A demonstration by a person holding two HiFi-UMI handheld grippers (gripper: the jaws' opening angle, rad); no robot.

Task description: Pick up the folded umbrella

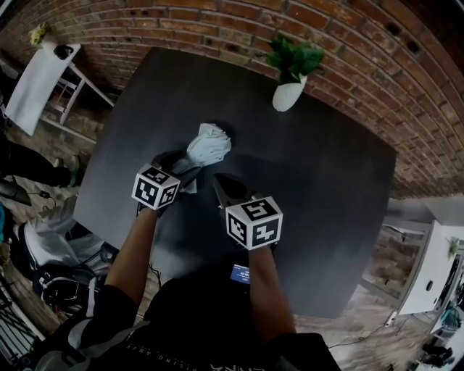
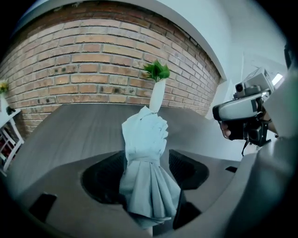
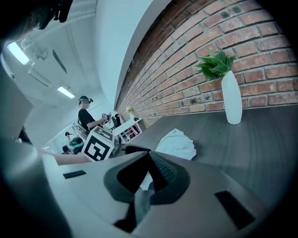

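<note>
Desk: a dark desk stands against a brick wall on its far side.

Folded umbrella: the pale grey folded umbrella lies on the desk, left of the middle. It is well nearer than the vase and to its left. Its bunched, wider end points far, toward the wall, and its narrower end points near, toward the person.

Left gripper: the left gripper is at the umbrella's near-left side and tilts downward. In the left gripper view its jaws stand wide apart and released. The umbrella runs up the gap between them, its fabric flaring out at the near end. The pads do not press on it.

Right gripper: the right gripper is just right of the umbrella's near end, apart from the left gripper. In the right gripper view its jaws are clenched together. The umbrella lies beyond them on the desk. A pale scrap shows under the jaws, and I cannot tell what it is.

Vase: a white vase with a green plant stands at the far right of the desk, close to the wall. It is upright and well apart from the umbrella.

Background: a person is far off in the room, seen past the left gripper's marker cube.
</note>
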